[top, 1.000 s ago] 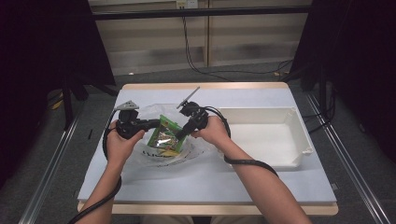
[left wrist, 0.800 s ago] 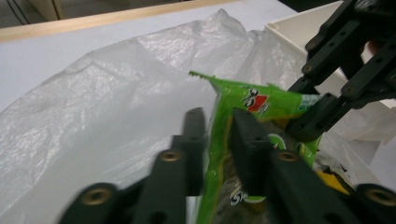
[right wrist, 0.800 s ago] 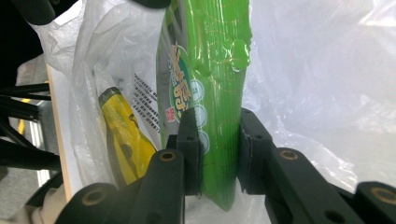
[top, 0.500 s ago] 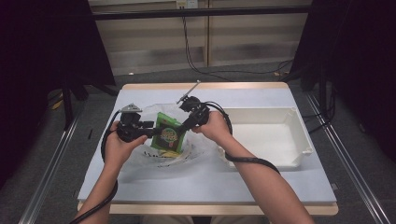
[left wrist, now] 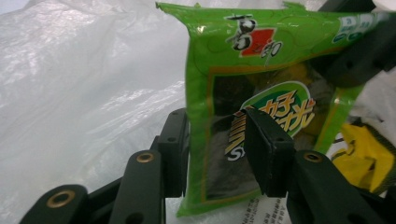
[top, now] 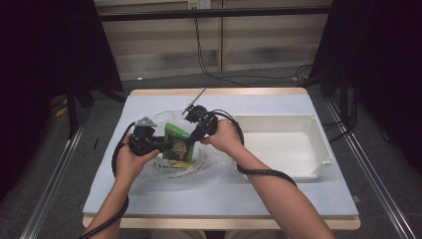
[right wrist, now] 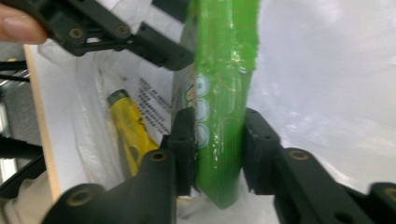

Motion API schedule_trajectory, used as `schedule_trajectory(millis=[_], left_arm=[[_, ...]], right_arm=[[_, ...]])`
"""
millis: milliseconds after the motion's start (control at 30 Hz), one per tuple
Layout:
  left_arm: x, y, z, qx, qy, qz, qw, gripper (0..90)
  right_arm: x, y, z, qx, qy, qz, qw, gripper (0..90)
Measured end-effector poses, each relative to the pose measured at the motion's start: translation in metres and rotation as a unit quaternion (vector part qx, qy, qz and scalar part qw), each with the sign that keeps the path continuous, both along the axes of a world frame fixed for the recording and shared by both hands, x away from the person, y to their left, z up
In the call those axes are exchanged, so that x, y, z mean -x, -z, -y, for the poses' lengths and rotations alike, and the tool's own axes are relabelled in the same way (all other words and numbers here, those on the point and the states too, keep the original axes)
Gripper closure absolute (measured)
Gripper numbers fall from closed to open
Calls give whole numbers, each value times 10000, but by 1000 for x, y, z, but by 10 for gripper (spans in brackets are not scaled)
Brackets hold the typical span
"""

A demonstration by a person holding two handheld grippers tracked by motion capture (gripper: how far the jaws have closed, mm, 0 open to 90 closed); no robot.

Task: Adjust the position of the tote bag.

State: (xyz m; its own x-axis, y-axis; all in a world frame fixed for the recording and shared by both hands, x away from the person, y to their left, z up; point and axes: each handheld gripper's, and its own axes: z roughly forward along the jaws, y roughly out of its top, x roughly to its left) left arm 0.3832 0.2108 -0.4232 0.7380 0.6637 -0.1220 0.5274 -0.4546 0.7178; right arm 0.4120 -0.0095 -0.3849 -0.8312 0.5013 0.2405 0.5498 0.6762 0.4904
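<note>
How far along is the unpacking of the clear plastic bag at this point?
Done: the green snack packet is raised upright above the clear plastic bag. In hand: the left hand-held gripper and right hand-held gripper each clamp it. Left: the white tray holds nothing, and a yellow packet lies in the bag.

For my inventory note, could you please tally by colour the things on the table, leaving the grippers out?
Green: 1, the snack packet standing between both grippers' jaws.
Yellow: 1, the packet lying beside it on the bag.
Clear: 1, the plastic bag spread under them.
White: 1, the tray at the table's right.
Total: 4
</note>
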Motion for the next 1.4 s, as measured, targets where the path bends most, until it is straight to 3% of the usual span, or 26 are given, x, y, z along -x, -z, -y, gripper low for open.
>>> schedule_trajectory(millis=[133,233,333,500,600,667,900,1000,1200,1400], left_arm=[[3,0,-3,71,-28,-11,10000,608],[5,-2,-5,166,-169,-129,9996,528],[7,-1,-6,137,-217,-178,9995,425],[10,-3,-3,156,-336,-315,9988,304],[12,-8,0,12,-299,-253,9992,237],[13,-9,3,51,-372,-251,9990,227],[14,-13,7,82,-273,-418,9987,197],[16,-13,7,172,-424,-384,9982,187],[20,-17,7,136,-421,-325,9985,171],[20,-11,9,6,-370,-438,9984,167]], right_arm=[[0,3,-4,116,35,-86,9999,726],[-2,-1,-2,86,55,-59,9999,753],[-2,-7,2,171,97,125,9997,761],[-1,-22,10,17,171,310,9994,761],[1,-34,14,102,143,492,9986,760],[1,-36,16,127,123,523,9985,760],[5,-55,26,154,111,709,9973,758],[5,-63,29,204,105,763,9968,758],[6,-78,36,226,64,834,9962,758],[6,-83,34,144,113,882,9959,759]])
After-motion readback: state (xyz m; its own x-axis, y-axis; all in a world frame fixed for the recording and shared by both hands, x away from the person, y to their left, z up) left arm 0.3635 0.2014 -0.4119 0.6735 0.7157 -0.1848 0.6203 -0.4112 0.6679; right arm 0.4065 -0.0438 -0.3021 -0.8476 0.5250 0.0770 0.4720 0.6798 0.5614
